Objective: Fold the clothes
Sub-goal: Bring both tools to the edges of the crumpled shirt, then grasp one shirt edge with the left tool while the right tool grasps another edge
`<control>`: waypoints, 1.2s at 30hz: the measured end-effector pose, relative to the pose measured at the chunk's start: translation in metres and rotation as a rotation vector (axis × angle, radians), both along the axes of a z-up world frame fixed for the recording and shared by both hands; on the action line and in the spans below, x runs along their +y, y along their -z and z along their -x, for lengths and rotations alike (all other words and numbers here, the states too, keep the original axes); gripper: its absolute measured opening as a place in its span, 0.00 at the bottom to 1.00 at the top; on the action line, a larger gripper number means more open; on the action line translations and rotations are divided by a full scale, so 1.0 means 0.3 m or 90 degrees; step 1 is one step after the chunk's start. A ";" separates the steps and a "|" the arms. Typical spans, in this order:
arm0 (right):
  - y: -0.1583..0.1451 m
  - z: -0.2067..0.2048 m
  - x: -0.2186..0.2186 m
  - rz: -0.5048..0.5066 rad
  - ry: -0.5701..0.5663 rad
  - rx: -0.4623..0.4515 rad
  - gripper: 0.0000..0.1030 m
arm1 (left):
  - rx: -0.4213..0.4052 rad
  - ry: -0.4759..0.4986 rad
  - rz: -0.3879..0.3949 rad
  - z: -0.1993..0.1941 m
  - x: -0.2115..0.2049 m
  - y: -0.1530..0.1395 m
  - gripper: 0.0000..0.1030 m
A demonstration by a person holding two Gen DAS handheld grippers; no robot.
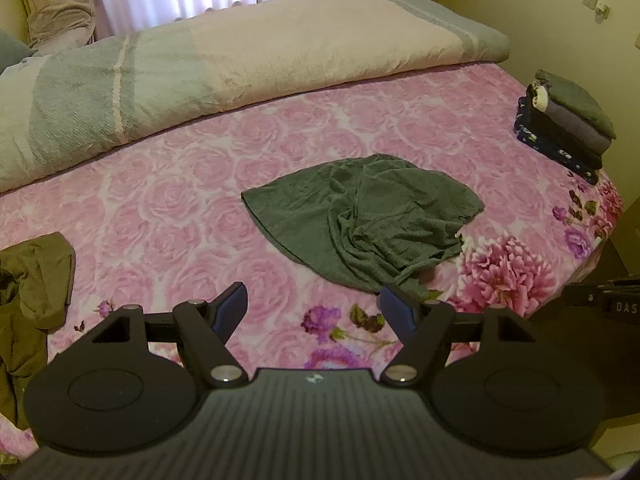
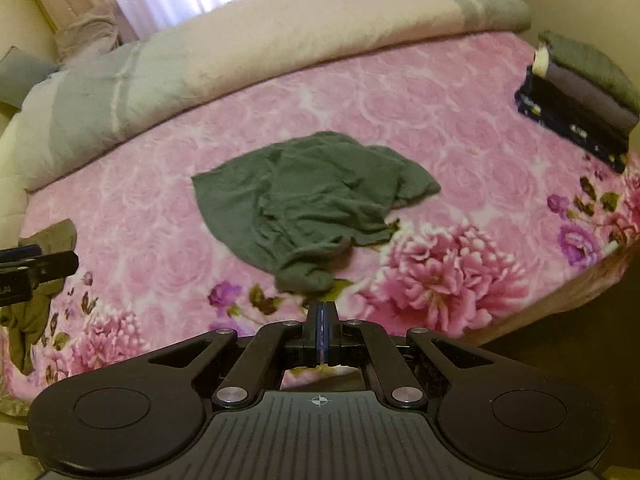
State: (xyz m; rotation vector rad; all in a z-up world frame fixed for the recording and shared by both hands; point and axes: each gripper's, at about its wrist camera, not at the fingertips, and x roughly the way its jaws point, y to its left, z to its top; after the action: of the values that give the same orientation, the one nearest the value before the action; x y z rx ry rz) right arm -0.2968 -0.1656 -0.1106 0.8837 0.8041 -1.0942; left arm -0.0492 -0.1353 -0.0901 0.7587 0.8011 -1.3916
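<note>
A crumpled dark green garment [image 1: 360, 216] [image 2: 308, 200] lies in a heap in the middle of the pink floral bed cover [image 1: 180, 200] [image 2: 460, 128]. My left gripper [image 1: 314, 304] hovers open above the bed's near edge, just short of the garment's near hem, with nothing between its fingers. My right gripper [image 2: 322, 310] is shut, its fingertips pressed together and empty, a little in front of the garment's bunched near corner. The left gripper's body [image 2: 36, 270] shows at the left edge of the right wrist view.
A stack of folded clothes [image 1: 568, 124] [image 2: 584, 92] sits at the bed's far right corner. An olive garment [image 1: 28, 292] [image 2: 36, 304] lies crumpled at the near left. A rolled grey and cream quilt [image 1: 224, 68] [image 2: 256, 52] runs along the far side, with curtains behind.
</note>
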 end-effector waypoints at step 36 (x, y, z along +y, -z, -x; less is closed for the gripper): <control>0.254 0.599 -0.769 -0.099 -0.088 -0.019 0.94 | -0.006 -0.082 -0.118 0.517 -0.510 0.297 0.62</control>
State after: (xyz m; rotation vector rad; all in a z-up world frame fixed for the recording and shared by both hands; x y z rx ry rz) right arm -0.4765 -0.3963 -0.1867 0.9576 0.9203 -0.9049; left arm -0.2042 -0.2882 -0.1792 0.8409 0.9637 -1.2093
